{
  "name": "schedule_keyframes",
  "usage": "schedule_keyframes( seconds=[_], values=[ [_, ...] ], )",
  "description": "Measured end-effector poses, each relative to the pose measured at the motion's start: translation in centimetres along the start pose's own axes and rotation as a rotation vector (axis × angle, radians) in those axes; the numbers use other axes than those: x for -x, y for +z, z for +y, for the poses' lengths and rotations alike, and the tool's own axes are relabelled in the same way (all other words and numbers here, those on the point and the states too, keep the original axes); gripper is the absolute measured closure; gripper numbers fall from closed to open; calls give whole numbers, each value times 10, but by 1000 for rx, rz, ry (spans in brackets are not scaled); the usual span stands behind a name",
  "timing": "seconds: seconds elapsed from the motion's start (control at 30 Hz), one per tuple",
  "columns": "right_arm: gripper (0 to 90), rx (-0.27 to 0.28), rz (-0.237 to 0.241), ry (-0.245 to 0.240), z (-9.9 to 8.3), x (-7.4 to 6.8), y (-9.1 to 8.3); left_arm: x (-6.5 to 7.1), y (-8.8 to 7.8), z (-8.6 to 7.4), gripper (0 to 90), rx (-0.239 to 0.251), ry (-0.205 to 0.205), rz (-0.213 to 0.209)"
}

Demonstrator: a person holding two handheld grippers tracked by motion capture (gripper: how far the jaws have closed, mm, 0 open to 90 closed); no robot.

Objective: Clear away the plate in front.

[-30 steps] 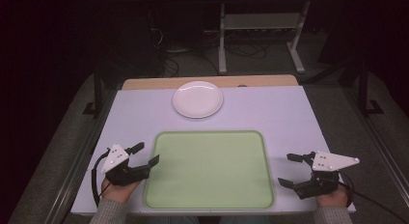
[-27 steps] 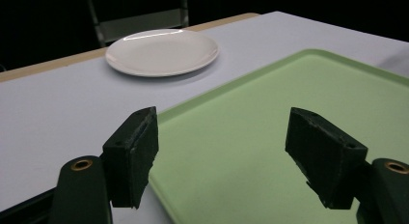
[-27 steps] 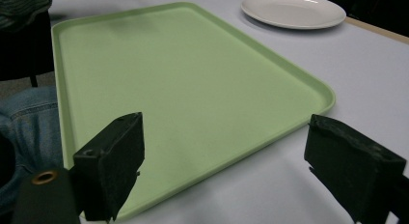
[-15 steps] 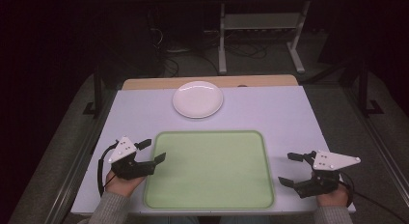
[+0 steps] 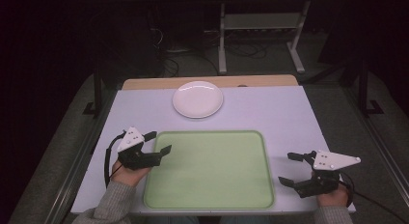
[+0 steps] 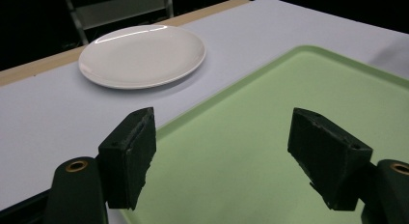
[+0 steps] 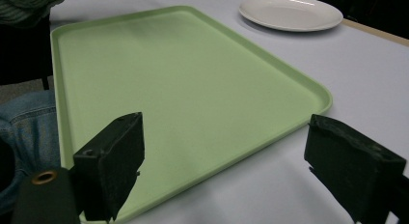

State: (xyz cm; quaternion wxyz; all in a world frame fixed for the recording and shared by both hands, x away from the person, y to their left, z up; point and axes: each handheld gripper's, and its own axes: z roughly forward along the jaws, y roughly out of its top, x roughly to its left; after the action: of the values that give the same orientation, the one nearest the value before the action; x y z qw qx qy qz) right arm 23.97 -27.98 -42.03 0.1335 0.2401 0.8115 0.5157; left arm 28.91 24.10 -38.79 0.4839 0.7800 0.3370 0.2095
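Left gripper (image 5: 156,143) sits at the lower left of the high view, fingers (image 6: 129,154) released and spread, holding nothing, poised over the left edge of the flat pale green plastic tray (image 5: 212,200). The tray lies at the lower centre of the white worktop (image 5: 270,108). Right gripper (image 5: 291,169) at lower right, just beside the tray's right edge, fingers likewise released, nothing held. A round white plate (image 5: 197,99) rests above the tray, apart from it.

tray (image 5: 212,195): matt green plastic, smooth | plate (image 5: 197,99): glossy white ceramic look | table (image 5: 270,113): matt pale top, wood edge
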Motion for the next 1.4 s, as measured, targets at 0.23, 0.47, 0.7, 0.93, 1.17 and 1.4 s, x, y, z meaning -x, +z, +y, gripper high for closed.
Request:
schedule_keyframes(
  seconds=[0.23, 0.47, 0.7, 0.93, 1.17, 1.4],
  values=[
    [132, 5, -1, 2, 0, 1, -1, -4, 7, 8, 248, -16, -7, -4],
    [132, 11, -2, 3, 0, 1, -2, -8, 16, 18, 248, -31, -6, -5],
    [132, 12, -3, 2, 0, 1, -2, -14, 26, 28, 249, -34, 0, -3],
    [132, 17, -4, 2, 0, 2, -3, -21, 38, 42, 249, -46, -6, -9],
    [132, 17, -6, 2, 0, 2, -3, -26, 54, 55, 250, -70, -17, -11],
    [132, 18, -6, 0, 0, 3, -3, -30, 68, 67, 250, -87, -19, -13]
  ],
)
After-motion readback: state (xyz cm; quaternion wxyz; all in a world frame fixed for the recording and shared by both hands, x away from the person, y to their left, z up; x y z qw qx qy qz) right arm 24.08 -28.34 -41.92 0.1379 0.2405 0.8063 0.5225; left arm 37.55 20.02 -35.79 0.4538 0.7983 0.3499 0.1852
